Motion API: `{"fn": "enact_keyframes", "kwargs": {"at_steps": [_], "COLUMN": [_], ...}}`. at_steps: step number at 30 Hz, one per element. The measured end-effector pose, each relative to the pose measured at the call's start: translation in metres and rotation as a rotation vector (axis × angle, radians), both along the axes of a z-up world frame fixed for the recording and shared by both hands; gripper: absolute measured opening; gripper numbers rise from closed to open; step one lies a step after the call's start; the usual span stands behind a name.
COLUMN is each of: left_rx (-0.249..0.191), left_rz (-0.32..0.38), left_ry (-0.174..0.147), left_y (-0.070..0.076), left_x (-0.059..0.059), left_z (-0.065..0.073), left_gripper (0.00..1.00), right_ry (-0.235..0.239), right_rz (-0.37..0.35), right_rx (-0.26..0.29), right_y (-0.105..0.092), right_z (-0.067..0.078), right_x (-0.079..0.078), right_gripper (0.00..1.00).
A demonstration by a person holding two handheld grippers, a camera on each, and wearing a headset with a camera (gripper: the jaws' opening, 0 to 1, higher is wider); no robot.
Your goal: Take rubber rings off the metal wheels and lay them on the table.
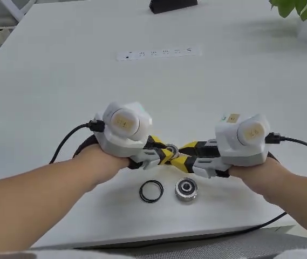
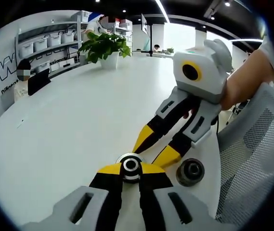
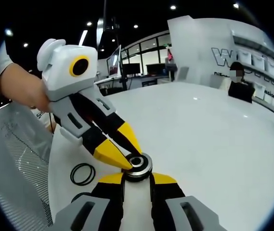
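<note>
A small metal wheel (image 1: 171, 149) with a black rubber rim is held above the table between both grippers. My left gripper (image 1: 164, 153) comes in from the left and is shut on the wheel (image 2: 130, 164). My right gripper (image 1: 179, 153) meets it from the right, its yellow tips closed on the same wheel (image 3: 139, 165). On the table below lie loose black rubber rings (image 1: 151, 191) (image 3: 83, 173). Beside them rests a second metal wheel (image 1: 186, 189) (image 2: 190, 172).
The white table (image 1: 61, 86) has its front edge close below the rings. A white power strip (image 1: 158, 53) lies further back, a potted plant (image 1: 304, 13) stands at the far right, and a dark object (image 1: 172, 5) sits at the far edge. Black cables (image 1: 67, 143) trail from both grippers.
</note>
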State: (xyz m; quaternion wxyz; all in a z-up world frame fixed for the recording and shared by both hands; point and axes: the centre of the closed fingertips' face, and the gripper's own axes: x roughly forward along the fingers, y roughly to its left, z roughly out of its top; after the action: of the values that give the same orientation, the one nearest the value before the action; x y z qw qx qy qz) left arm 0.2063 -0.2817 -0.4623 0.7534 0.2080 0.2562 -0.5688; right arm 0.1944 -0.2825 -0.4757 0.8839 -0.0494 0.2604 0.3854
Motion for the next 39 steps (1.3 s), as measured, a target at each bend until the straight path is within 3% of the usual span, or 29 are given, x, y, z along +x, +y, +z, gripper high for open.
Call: {"fn": "enact_keyframes", "kwargs": {"at_steps": [11, 13, 15, 26, 27, 28, 39], "left_rx": [-0.002, -0.001, -0.001, -0.002, -0.002, -0.002, 0.004], "left_rz": [0.007, 0.009, 0.008, 0.019, 0.019, 0.02, 0.017], "left_ry": [0.006, 0.006, 0.004, 0.008, 0.008, 0.007, -0.001], "left_y": [0.0004, 0.0004, 0.0003, 0.0007, 0.0008, 0.0007, 0.0002], "left_x": [0.0, -0.0001, -0.0002, -0.0004, -0.0004, -0.0004, -0.0001], "left_z": [-0.0001, -0.0001, 0.0, 0.0003, 0.0002, 0.0003, -0.0001], "left_gripper": [0.07, 0.07, 0.07, 0.07, 0.07, 0.07, 0.07], "right_ry": [0.002, 0.007, 0.029, 0.027, 0.027, 0.031, 0.055], "right_rz": [-0.005, -0.009, -0.017, -0.022, -0.038, -0.029, -0.072], "right_rx": [-0.003, -0.013, 0.009, -0.005, -0.03, -0.009, 0.009], "right_y": [-0.0001, -0.0015, -0.0021, -0.003, -0.0076, -0.0049, -0.009], "right_z": [-0.0004, -0.0021, -0.0033, -0.0038, -0.0061, -0.005, -0.0046], "right_x": [-0.0012, -0.0019, -0.0033, -0.0016, -0.0005, -0.0002, 0.0006], "right_gripper": [0.17, 0.14, 0.12, 0.07, 0.02, 0.02, 0.0]}}
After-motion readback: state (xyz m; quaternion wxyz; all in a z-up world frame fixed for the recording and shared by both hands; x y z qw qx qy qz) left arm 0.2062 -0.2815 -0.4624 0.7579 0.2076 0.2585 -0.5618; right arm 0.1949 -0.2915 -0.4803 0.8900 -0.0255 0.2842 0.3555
